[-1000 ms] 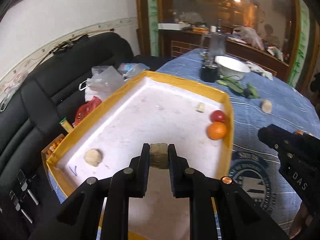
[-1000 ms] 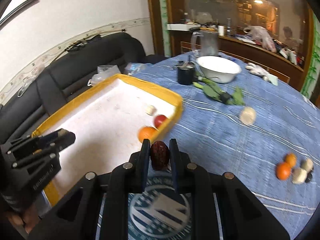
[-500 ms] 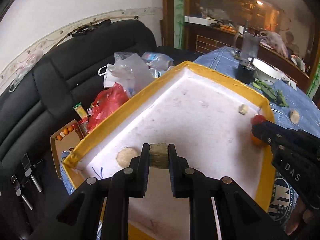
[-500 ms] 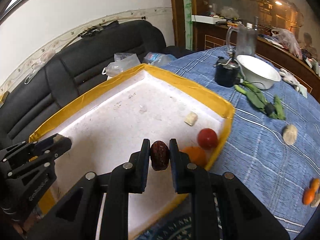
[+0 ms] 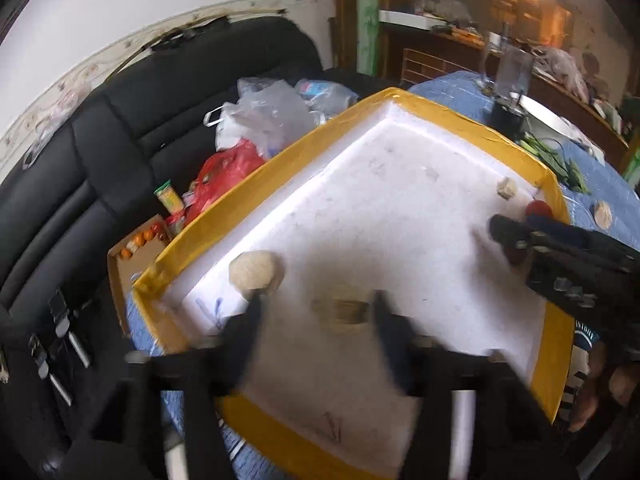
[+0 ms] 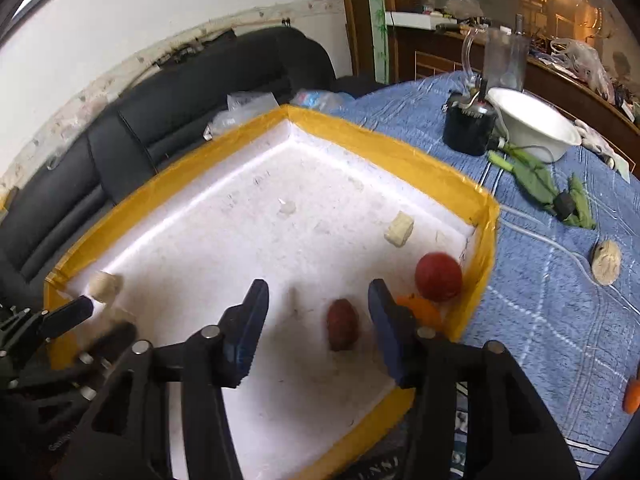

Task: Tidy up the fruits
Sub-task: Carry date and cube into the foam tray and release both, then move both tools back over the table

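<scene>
The left tongs (image 5: 316, 320) stand spread wide and blurred, gripping nothing; a tan block (image 5: 340, 312), smeared by motion, lies between them on the floor of the tray (image 5: 436, 110); a pale round piece (image 5: 254, 270) sits beside the left finger; the right tongs (image 6: 318, 304) are likewise spread apart, with a dark red fruit (image 6: 342, 324) lying free between them; an orange (image 6: 420, 308) is half hidden behind the right finger, a red ball-shaped fruit (image 6: 438, 276) just beyond; the tabletop (image 6: 560, 320) carries more fruit, cut off at the edge.
</scene>
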A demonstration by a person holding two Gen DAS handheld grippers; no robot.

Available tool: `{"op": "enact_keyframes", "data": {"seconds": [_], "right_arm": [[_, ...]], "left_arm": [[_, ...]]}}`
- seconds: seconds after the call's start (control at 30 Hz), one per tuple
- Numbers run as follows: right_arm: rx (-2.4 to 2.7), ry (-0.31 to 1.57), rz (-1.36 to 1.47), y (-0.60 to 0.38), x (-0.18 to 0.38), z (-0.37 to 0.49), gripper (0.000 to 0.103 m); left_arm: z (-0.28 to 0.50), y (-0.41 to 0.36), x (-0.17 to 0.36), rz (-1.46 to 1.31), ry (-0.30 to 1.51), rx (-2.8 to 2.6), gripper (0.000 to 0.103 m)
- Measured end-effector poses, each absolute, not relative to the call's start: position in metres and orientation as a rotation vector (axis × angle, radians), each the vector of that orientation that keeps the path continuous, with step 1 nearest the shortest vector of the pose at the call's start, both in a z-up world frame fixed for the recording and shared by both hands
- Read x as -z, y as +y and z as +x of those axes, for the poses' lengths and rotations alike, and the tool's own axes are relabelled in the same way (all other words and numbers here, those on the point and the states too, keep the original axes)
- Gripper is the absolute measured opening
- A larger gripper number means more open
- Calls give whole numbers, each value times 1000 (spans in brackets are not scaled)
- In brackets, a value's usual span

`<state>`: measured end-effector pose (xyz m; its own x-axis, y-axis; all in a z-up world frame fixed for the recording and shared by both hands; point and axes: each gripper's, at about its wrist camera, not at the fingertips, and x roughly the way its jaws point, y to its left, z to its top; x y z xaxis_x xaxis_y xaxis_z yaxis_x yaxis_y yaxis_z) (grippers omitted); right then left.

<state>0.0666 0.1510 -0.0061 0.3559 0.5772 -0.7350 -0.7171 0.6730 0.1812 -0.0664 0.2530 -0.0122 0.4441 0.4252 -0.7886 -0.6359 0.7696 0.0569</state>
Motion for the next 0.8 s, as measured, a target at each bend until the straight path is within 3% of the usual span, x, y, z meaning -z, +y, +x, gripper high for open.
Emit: {"op": "enact_keyframes", "data": {"seconds": [0.1,0.17,0.23,0.3,0.6,0.8], "right_arm": [[-812,806,-154,125,-17,61,65],[-793,767,-93,91,-36,58,68],[-748,721,-68,55,-48,53,81],[-669,686,-55,15,-52,49,87],[-219,873,45,-173,17,61,87],[-145,942,53,-207,40,87,76]], "left_arm": [[-74,248,1,-258,853,-687,79],[-76,241,-9,-272,821,-674,79],[-76,226,-19,-269,786,-649,80],[-72,206,-27,-241,754,-603,81],[-14,81,-18,-40,765,-277,82],[30,11,6,24,823,-95,82]]}}
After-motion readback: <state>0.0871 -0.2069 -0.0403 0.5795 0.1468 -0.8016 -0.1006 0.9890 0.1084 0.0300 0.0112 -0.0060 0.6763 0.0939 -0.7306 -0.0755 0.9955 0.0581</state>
